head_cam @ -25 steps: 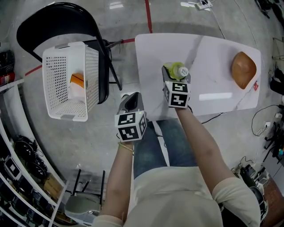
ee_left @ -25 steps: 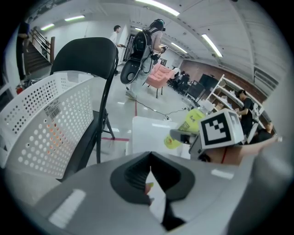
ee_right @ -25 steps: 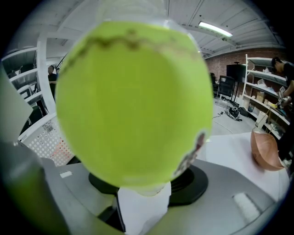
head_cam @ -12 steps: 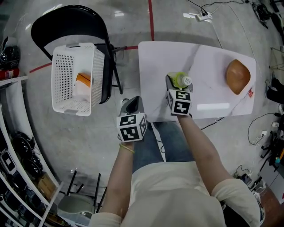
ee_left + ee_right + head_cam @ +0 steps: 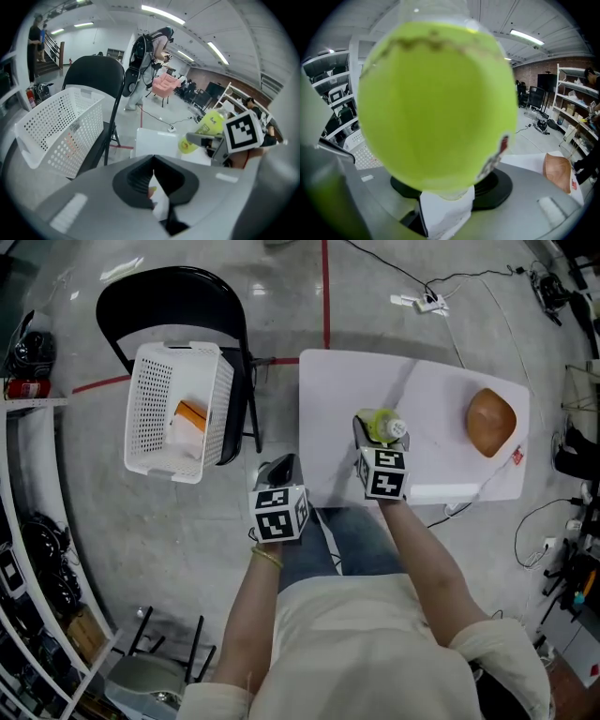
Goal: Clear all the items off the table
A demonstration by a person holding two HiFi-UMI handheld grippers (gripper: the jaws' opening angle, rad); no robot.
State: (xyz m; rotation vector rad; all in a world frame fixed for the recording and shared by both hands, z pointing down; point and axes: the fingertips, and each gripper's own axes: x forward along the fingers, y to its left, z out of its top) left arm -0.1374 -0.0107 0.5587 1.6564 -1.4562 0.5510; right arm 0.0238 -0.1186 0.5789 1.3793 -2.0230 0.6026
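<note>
The right gripper (image 5: 373, 432) is gripping a green bottle (image 5: 382, 424) in its jaws over the bench (image 5: 441, 381) — a brown bowl (image 5: 491, 422) is sitting at the right end. The left gripper (image 5: 278, 468), jaws closed on nothing, is hovering off the bench's left edge.

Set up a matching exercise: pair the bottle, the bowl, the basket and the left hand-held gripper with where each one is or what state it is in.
Things
1. yellow-green bottle
2. brown bowl
3. white basket
4. left hand-held gripper

Places or states
A. sitting on the black folding chair
B. jaws shut, nothing held
C. clamped in the right hand-held gripper
D. resting on the white table, at its right end in the head view

Pairs: 1-C, 2-D, 3-A, 4-B
</note>
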